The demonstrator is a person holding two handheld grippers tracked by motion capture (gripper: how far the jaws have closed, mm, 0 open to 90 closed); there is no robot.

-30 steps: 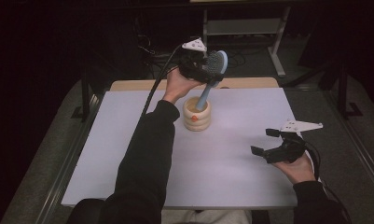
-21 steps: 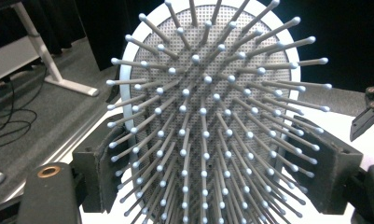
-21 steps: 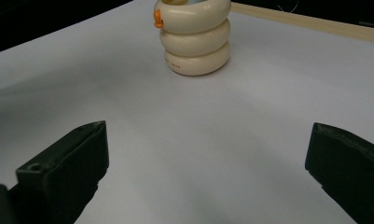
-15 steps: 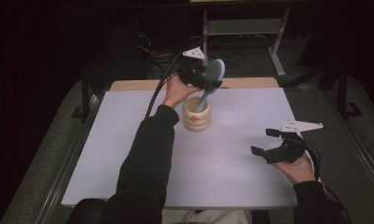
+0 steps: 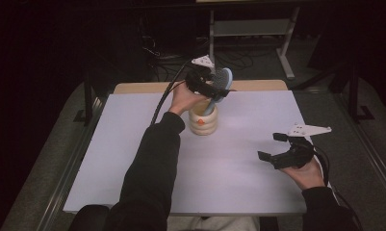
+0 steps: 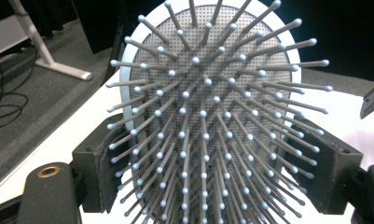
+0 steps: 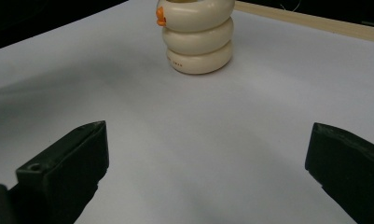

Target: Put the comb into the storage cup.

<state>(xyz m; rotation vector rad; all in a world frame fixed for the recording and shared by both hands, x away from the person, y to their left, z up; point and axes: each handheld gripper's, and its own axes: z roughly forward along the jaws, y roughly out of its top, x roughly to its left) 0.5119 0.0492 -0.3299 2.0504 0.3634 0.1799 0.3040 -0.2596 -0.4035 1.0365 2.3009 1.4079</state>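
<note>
At the far middle of the white surface (image 5: 133, 159) the left claw (image 5: 211, 85) is clamped on a pale blue paddle hairbrush (image 5: 221, 83), held just above a cream ringed holder (image 5: 203, 120). From the high view the brush leans, its head up and to the right, its handle running down into the holder's mouth; whether the handle touches the bottom is hidden. Seen in the left gripper view, the hairbrush (image 6: 208, 93) faces the camera with its grey cushion and ball-tipped bristles, and a black jaw stands against each side of the lower head. A black cable trails from this claw back over the far edge.

Further right, near the front right corner of the surface, the right claw (image 5: 277, 147) rests in the person's hand with its jaws spread wide and nothing between them. Its own view looks across bare white surface (image 7: 198, 154) to the cream holder (image 7: 198, 39), which stands upright, well apart, built of three stacked rings with a small orange mark (image 7: 160, 16) near its top.
</note>
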